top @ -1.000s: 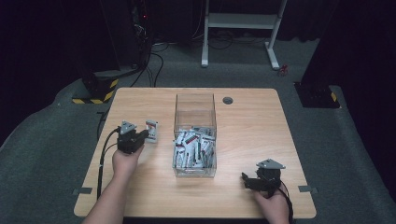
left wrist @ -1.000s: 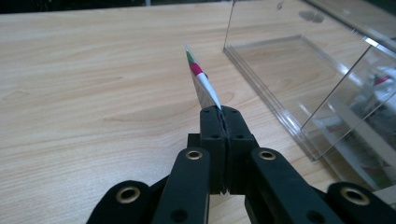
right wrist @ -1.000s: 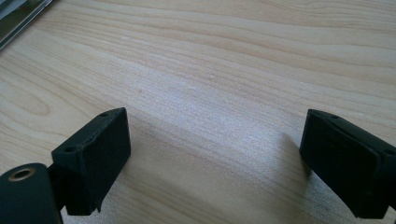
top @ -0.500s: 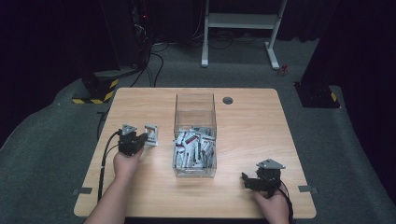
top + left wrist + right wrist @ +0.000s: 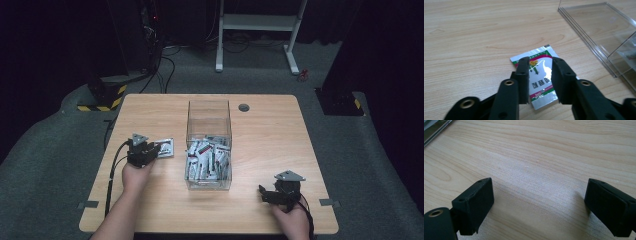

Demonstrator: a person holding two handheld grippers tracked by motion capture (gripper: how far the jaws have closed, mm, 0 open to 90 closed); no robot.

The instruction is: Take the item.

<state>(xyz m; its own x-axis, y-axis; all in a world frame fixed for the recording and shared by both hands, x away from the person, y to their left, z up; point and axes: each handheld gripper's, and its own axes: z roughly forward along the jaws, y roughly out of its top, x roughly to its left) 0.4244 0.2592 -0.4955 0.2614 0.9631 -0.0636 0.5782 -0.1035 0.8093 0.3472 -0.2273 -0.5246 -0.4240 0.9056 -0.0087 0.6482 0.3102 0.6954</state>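
A silver sachet [image 5: 539, 75] with green and red print lies flat on the wooden table [image 5: 150, 200], left of the clear box [image 5: 209, 117]. My left gripper [image 5: 539, 61] hangs low over it. Its jaws have just been opening and now stand apart on either side of the sachet, not pressing on it. In the high view the left gripper [image 5: 155, 149] points right at the sachet [image 5: 165, 147]. My right gripper [image 5: 265, 192] rests near the table's front right. In its own view the right gripper [image 5: 539, 192] stands wide open over bare wood.
The clear box holds several more sachets [image 5: 207, 160] in its near half. Its wall [image 5: 599, 32] stands at the right of the left gripper view. A round grommet [image 5: 243, 107] sits at the table's back edge. A cable [image 5: 114, 167] trails from the left gripper.
The left gripper's jaws have parted and the sachet now lies flat on the table between them, slightly nearer the person. The right hand has kept still.
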